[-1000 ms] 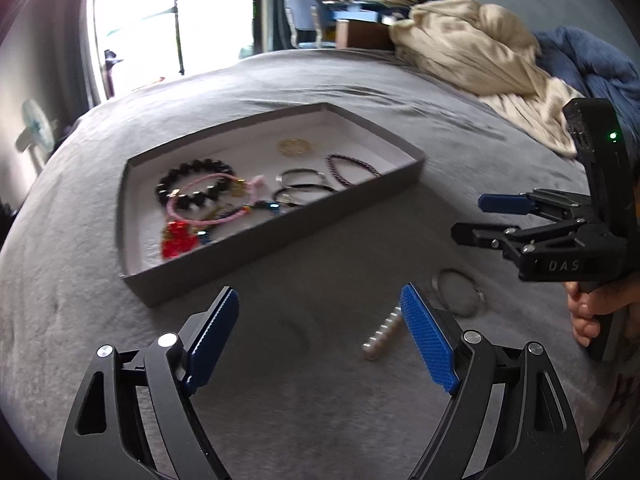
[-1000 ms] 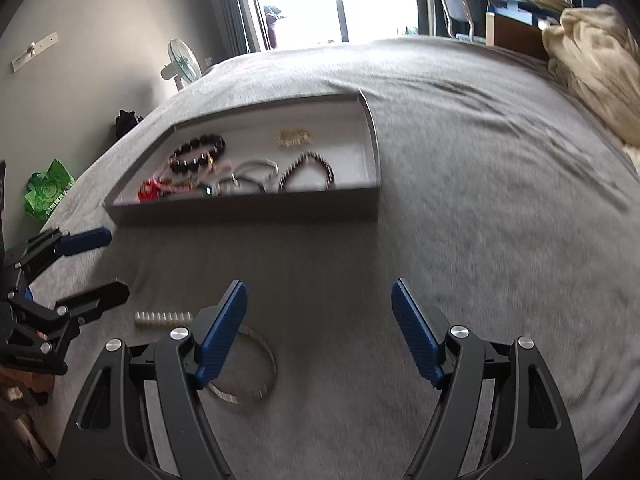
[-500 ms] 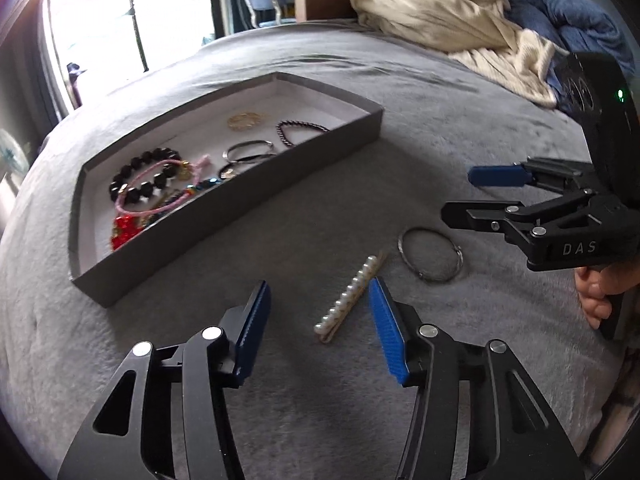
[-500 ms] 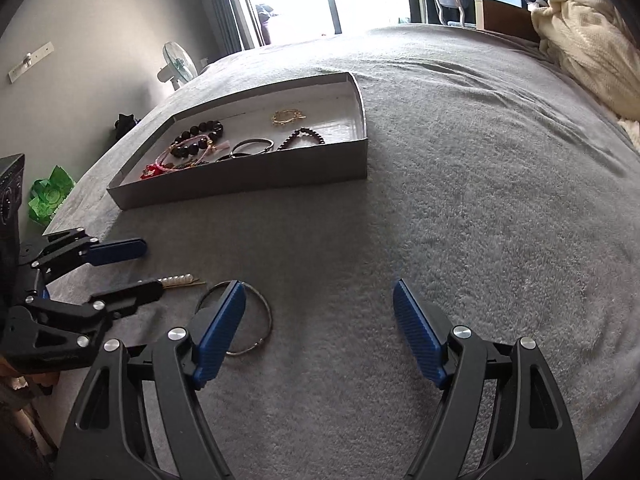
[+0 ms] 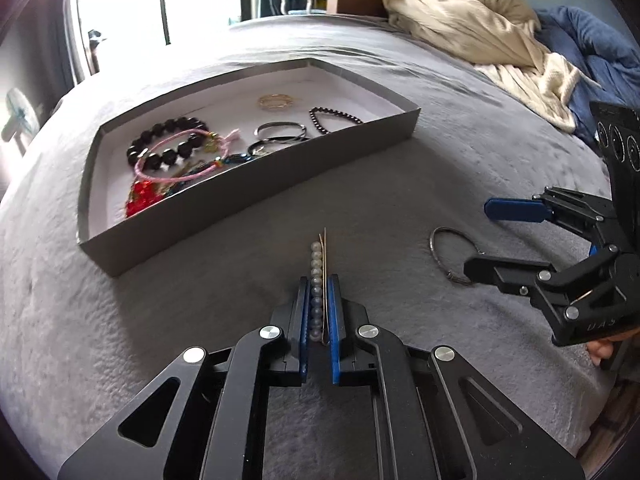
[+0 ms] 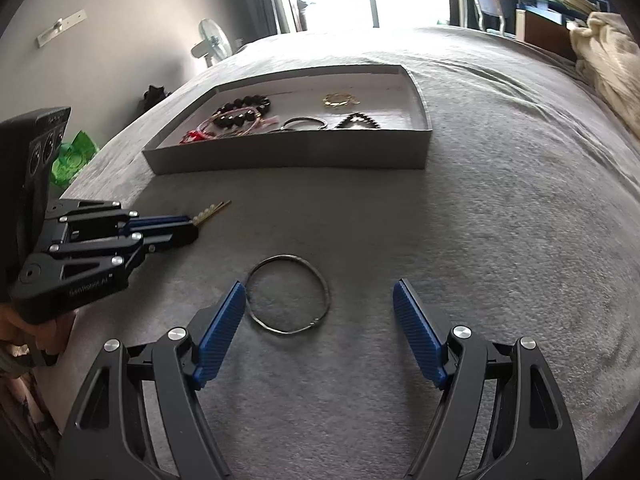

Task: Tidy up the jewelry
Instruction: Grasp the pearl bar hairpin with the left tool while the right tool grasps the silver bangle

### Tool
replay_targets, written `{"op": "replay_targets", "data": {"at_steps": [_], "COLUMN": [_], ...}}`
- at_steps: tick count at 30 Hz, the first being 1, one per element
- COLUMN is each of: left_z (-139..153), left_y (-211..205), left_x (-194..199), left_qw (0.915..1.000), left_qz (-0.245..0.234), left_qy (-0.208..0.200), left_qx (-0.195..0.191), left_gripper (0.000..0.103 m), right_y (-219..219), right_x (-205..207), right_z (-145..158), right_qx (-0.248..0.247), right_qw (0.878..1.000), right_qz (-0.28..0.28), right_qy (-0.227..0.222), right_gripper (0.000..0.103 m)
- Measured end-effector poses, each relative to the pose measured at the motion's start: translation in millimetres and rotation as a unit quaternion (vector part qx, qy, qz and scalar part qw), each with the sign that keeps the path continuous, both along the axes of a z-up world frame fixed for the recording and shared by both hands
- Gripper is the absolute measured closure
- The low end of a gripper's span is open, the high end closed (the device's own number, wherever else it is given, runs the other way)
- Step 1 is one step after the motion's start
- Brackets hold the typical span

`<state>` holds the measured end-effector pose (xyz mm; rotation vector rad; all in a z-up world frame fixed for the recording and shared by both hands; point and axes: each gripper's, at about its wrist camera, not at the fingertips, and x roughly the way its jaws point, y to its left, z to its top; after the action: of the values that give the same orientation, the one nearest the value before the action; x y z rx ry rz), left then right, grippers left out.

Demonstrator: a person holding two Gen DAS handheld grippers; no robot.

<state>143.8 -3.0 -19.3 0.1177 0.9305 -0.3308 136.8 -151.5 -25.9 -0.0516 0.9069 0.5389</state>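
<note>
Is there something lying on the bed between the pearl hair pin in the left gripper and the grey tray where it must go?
Nothing visible lies between them. The left gripper is shut on the pearl hair pin, and only bare grey blanket separates it from the tray. The pin must clear the tray's near wall. The metal ring lies off to the right.

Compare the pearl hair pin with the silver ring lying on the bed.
The pearl hair pin is a straight row of beads on a gold pin; the silver ring is a bare metal hoop. The pin is clamped in the left claw; the ring lies free before the open right claw. Both are outside the tray.
</note>
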Motion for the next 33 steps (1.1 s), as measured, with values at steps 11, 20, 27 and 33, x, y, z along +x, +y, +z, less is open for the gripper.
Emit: {"op": "replay_targets", "data": {"at_steps": [11,20,27,33], "left_z": [-1,-4,-4,-4], "left_y": [-1,0,3,3], "left_x": [-2,1,1,0], "left_qw": [1.0000,1.0000,0.9999,0.9999], "left_qz": [0.007,0.009,0.009,0.007], "left_qy": [-0.001,0.001,0.004,0.004], "left_qx": [0.002,-0.003,-0.012,-0.011], "left_gripper": [0.094,0.093,0.094,0.094], "right_y": [12,16,14,12], "right_x": [9,11,6,3], "right_z": [-10,-12,-9,-7], "right_qx": [0.004,0.007,0.009,0.014], "right_qw": [0.999,0.998,0.999,0.999], "right_qz": [0.033,0.038,0.033,0.030], "right_qy": [0.038,0.041,0.026,0.018], "right_gripper": [0.034,0.049,0.053,0.053]}}
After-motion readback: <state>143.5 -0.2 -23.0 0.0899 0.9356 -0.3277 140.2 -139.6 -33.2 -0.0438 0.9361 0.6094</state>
